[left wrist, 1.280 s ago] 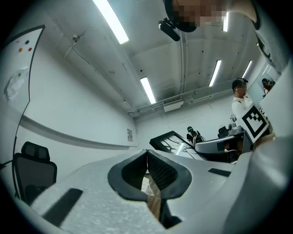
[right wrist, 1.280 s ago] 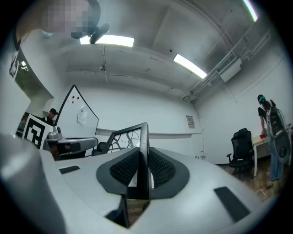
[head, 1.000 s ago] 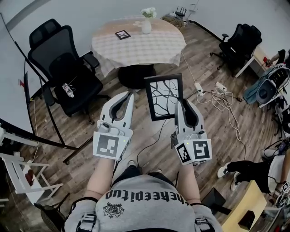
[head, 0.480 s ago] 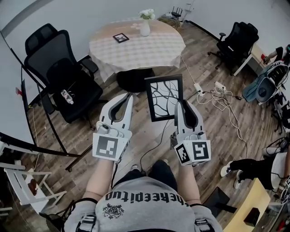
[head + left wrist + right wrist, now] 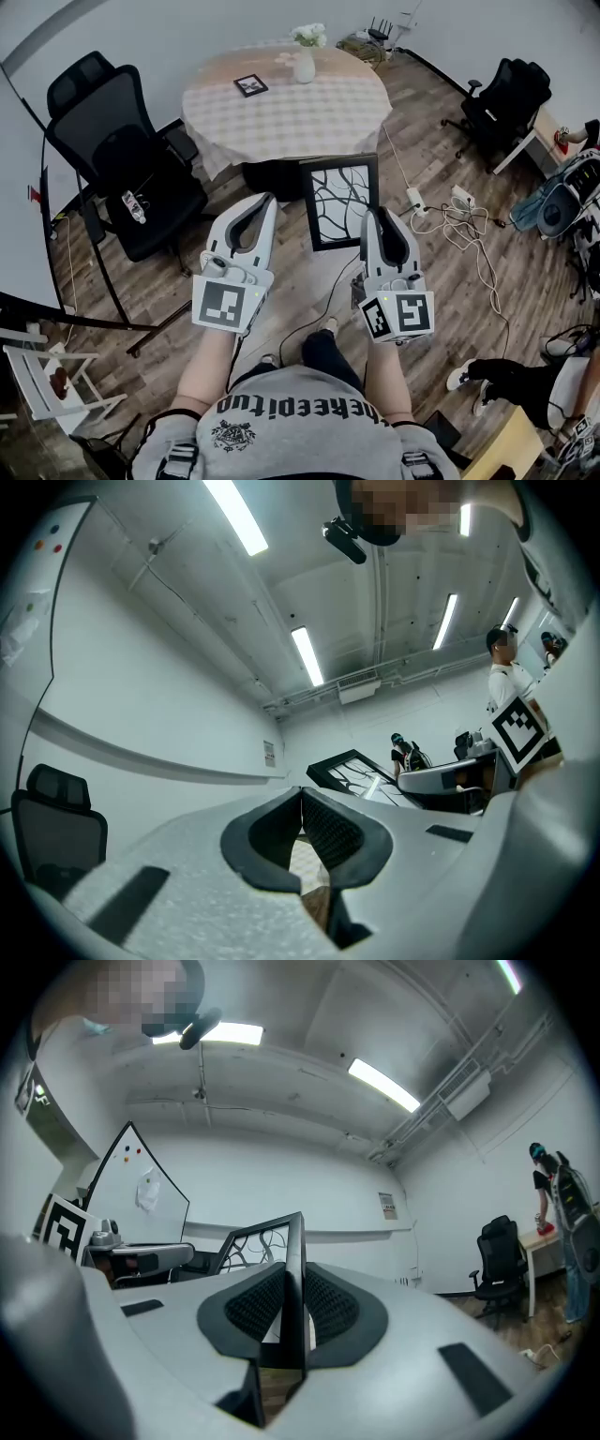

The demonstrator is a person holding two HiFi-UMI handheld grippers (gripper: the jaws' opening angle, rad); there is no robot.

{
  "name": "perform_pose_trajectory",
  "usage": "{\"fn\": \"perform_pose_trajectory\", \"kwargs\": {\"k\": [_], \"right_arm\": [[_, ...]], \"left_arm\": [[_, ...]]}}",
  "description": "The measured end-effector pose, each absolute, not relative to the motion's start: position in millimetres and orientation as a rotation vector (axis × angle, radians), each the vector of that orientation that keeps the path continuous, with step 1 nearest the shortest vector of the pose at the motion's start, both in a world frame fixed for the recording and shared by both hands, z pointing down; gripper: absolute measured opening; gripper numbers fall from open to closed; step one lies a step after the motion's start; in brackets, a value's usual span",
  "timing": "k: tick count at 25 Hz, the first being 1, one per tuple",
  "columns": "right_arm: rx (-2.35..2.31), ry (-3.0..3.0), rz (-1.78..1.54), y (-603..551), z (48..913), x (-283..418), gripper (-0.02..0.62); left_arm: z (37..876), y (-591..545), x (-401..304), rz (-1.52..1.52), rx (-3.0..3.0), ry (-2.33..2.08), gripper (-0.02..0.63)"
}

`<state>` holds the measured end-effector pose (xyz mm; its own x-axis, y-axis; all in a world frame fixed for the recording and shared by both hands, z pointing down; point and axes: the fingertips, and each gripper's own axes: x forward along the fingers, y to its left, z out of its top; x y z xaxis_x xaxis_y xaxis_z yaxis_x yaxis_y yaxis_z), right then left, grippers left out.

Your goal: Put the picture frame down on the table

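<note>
Picture frame (image 5: 339,202): held in the air over the floor, short of the near edge of the tabletop (image 5: 309,108), its face turned to the person.
Right gripper (image 5: 373,216): jaws pinching the frame's right edge, near the lower corner.
Left gripper (image 5: 266,201): jaws pressed together on nothing, just beside the frame's left edge.
Risk: a one-edge pinch may let the frame pivot or slip. Set down too far in, it could knock the vase (image 5: 304,64) or the small frame (image 5: 251,85) by the far edge.
Head view only: tabletop, vase, the gap left to cover.
Right gripper view only: thin frame edge seated between ribbed pads (image 5: 330,1302).
Left gripper view only: its jaw tips meeting.
</note>
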<state>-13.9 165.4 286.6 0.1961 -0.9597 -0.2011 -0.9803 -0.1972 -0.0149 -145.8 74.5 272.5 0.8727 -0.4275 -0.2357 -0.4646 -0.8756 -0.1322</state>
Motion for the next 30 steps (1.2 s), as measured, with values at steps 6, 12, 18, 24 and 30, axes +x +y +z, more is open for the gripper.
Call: {"fn": "perform_pose_trajectory", "kwargs": {"k": [6, 12, 18, 24, 30], "right_arm": [[-2.271, 1.953, 0.219, 131, 277, 46, 0.071], [-2.225, 2.003, 0.222, 122, 282, 92, 0.071], [-2.181, 2.044, 0.22, 119, 281, 140, 0.071], [-2.147, 2.053, 0.203, 109, 285, 160, 0.071], [-2.152, 2.042, 0.19, 88, 289, 172, 0.071]], "left_arm": [[264, 47, -90, 0.309, -2.85, 0.76, 0.017], [269, 43, -45, 0.322, -2.829, 0.821, 0.017], [265, 48, 0, 0.336, -2.807, 0.87, 0.015], [270, 42, 15, 0.306, -2.792, 0.91, 0.017], [275, 20, 28, 0.284, -2.805, 0.904, 0.017]]}}
